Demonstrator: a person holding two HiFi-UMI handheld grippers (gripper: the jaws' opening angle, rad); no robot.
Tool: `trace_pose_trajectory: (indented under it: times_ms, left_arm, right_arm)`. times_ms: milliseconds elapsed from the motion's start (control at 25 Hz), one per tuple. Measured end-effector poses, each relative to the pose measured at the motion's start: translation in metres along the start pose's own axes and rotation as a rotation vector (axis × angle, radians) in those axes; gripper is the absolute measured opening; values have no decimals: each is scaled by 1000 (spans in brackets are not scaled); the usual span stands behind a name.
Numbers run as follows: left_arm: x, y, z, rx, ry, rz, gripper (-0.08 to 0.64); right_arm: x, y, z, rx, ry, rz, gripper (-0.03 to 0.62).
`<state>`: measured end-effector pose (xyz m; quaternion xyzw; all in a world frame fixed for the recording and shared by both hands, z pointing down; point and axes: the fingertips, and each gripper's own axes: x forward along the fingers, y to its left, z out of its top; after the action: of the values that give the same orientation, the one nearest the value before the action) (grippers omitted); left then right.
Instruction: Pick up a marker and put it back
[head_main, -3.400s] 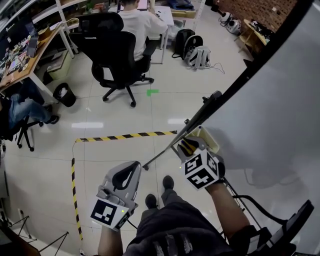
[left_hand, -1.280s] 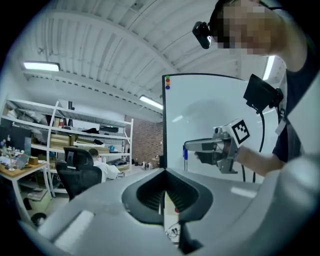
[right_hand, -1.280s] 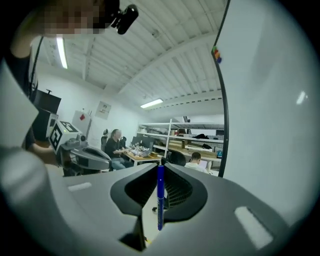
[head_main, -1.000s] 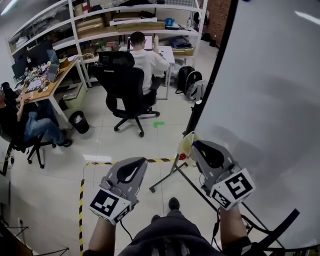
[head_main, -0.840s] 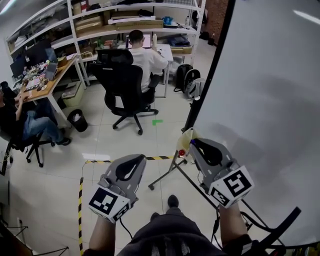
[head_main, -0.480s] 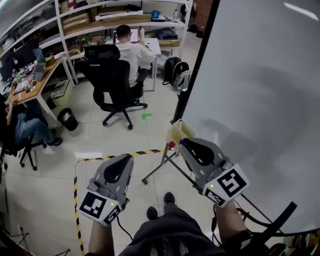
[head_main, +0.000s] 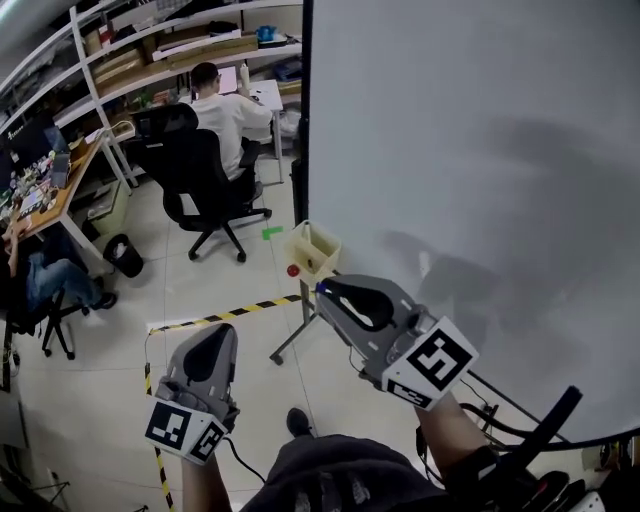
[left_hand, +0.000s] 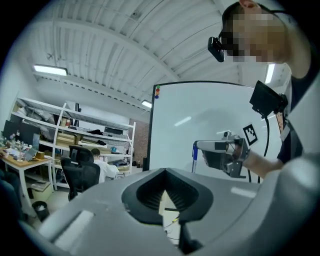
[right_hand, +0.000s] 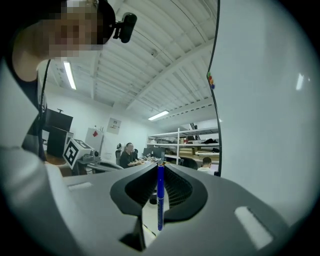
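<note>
**Head view:** The right gripper (head_main: 322, 291) is clamped narrowly on a blue marker (head_main: 320, 289), of which only the tip shows at its jaw ends. The left gripper (head_main: 224, 331) has its jaws together with nothing in them. It is low on the left, over the tiled floor near the hazard tape (head_main: 225, 314). The marker's end is just beside the pale tray (head_main: 311, 250) fixed at the lower corner of the whiteboard (head_main: 480, 150), as it was half a second ago. Since then the view has swung. The whiteboard now fills far more of the picture, and the seated person (head_main: 228, 112) and the office chair (head_main: 188, 165) have slid to the upper left. Both grippers sit further left in the picture than before.

**Left gripper view:** Its own jaws meet at the tips with nothing between them, and the pale tray shows through the loop behind them. To the right, the right gripper (left_hand: 196, 146) points level, with the marker (left_hand: 194, 160) hanging upright from its tips.

**Right gripper view:** The marker (right_hand: 160, 197) stands upright, pinched between the jaw tips (right_hand: 160, 168). The whiteboard (right_hand: 265, 125) is close on the right. The left gripper (right_hand: 116, 166) is off to the left.
</note>
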<state>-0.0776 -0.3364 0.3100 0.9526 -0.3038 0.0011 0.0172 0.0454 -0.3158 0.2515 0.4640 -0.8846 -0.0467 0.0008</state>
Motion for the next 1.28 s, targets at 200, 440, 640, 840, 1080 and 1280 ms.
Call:
trace_pose_trajectory:
  times_ms: [200,440,640,840,1080,1280]
  left_arm:
    - [-27,-83,0,29,-30,89,6]
    - [-76,-187,6,62,-33,147,6]
    - [-106,-240,2,69,-5,197,6]
    - [-142,-276,-6,9,8,223,6]
    - [-178,-314,-19,-21,7,208,6]
    - [-236,-347,-31,-4,22,175,6]
  right_arm:
    - [-73,29,-4,1,-15,97,41]
    - [-162,71,15,5,-55,166,41]
    - [-203,87,12,48,-53,204,41]
    - [-229,122,14,67,-42,250,41]
    - [-248,180,11,51,-23,290,41]
    - [-274,238,9,55,-27,267,41]
